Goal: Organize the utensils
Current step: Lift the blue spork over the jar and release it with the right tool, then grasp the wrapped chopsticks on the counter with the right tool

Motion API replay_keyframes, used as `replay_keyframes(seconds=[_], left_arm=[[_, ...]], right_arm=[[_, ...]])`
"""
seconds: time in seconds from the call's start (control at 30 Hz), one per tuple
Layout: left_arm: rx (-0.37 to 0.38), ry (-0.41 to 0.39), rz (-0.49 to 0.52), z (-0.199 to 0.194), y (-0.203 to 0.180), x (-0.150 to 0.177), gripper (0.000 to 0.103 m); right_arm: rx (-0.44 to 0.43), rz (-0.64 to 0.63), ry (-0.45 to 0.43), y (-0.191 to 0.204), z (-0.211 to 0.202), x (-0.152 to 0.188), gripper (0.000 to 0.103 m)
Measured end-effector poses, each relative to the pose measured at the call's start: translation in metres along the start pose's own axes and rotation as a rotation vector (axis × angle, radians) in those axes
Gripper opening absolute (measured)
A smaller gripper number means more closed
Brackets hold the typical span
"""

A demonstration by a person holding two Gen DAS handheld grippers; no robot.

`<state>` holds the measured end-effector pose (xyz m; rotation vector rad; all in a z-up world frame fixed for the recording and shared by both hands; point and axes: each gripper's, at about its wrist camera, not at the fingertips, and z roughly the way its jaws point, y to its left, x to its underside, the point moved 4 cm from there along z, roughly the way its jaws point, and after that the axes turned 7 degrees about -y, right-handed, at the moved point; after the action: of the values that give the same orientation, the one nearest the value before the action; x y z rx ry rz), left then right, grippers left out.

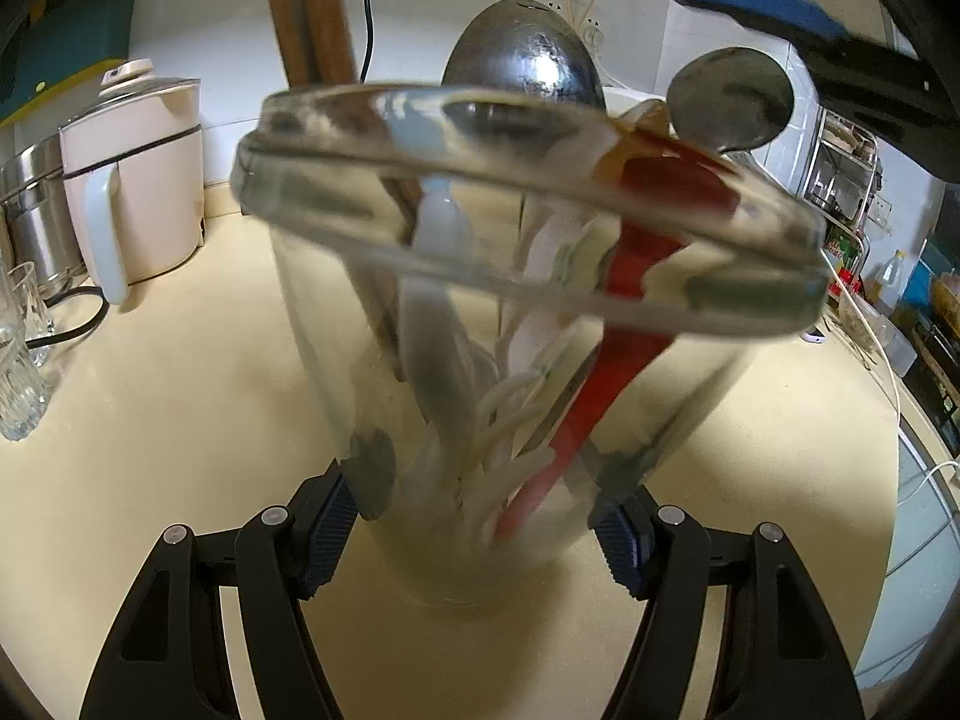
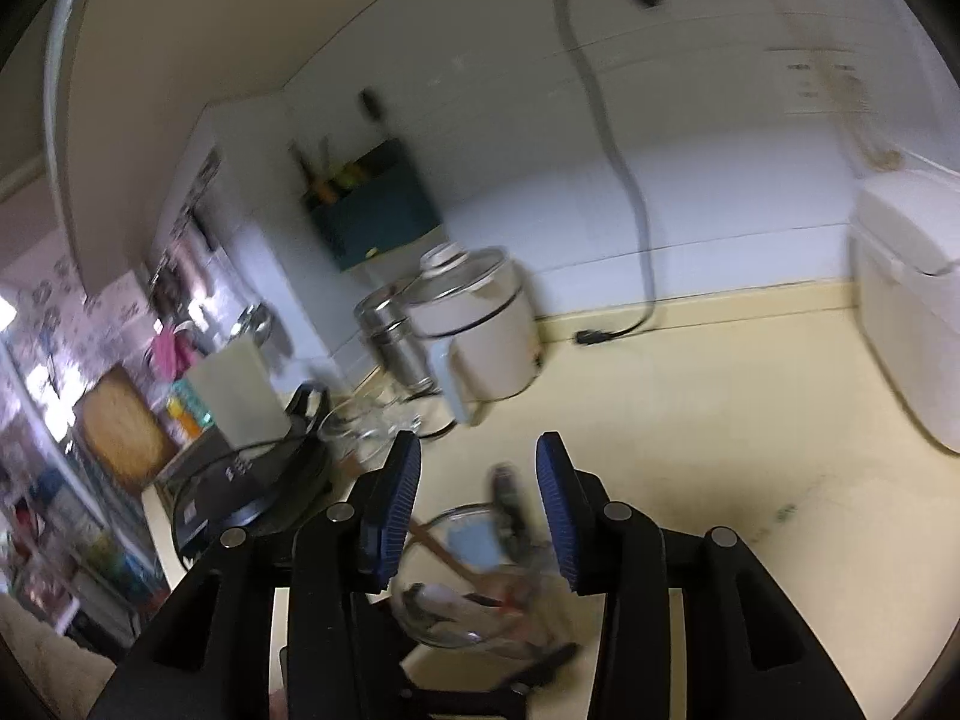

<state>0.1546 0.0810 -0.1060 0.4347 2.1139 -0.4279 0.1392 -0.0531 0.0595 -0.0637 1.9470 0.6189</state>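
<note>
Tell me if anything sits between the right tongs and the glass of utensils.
Nothing visible does. The right tongs stand open and empty above the glass, with only air between the pads and its rim. The spoon sticking up out of the glass lies in the gap as seen from the wrist. The left tongs clamp the glass low down.

I see a clear glass jar [image 1: 528,276] in the middle of the left wrist view. Inside it I see a red spoon [image 1: 606,360], two shiny silver spoons [image 1: 522,54], brown wooden sticks [image 1: 312,12] and something white. My left gripper [image 1: 474,531] is black with dark blue ridged pads. At the left stands a white pot [image 1: 138,180] on a pale yellow counter [image 1: 180,450]. In the right wrist view I see a dark green box [image 2: 375,204] at the upper middle, on a white wall [image 2: 690,138].
</note>
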Motion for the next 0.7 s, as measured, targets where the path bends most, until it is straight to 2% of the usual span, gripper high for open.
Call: replay_keyframes(seconds=[0.1, 0.17, 0.2, 0.3, 0.37, 0.43, 0.6, 0.7], left_arm=[[0.001, 0.001, -0.001, 0.001, 0.001, 0.000, 0.073], [0.001, 0.001, -0.001, 0.001, 0.001, 0.000, 0.073], [0.001, 0.001, -0.001, 0.001, 0.001, 0.000, 0.073], [0.000, 0.003, -0.001, 0.002, 0.001, 0.000, 0.073], [-0.001, 0.006, 0.000, 0.003, 0.002, 0.000, 0.073], [-0.003, 0.006, 0.001, 0.003, 0.002, 0.000, 0.073], [-0.007, 0.014, 0.005, 0.005, 0.001, 0.002, 0.073], [-0.011, 0.018, 0.008, 0.006, -0.001, 0.003, 0.073]], right_arm=[[0.117, 0.075, 0.031, -0.041, -0.011, -0.003, 0.045], [0.222, 0.161, 0.088, -0.077, -0.014, 0.004, 0.045], [0.295, 0.223, 0.151, -0.100, -0.013, 0.013, 0.045], [0.391, 0.320, 0.249, -0.142, -0.006, 0.040, 0.045], [0.425, 0.345, 0.304, -0.156, 0.002, 0.056, 0.045], [0.419, 0.355, 0.370, -0.163, 0.022, 0.073, 0.045], [0.427, 0.261, 0.460, -0.160, 0.080, 0.087, 0.045], [0.462, 0.192, 0.506, -0.156, 0.117, 0.092, 0.045]])
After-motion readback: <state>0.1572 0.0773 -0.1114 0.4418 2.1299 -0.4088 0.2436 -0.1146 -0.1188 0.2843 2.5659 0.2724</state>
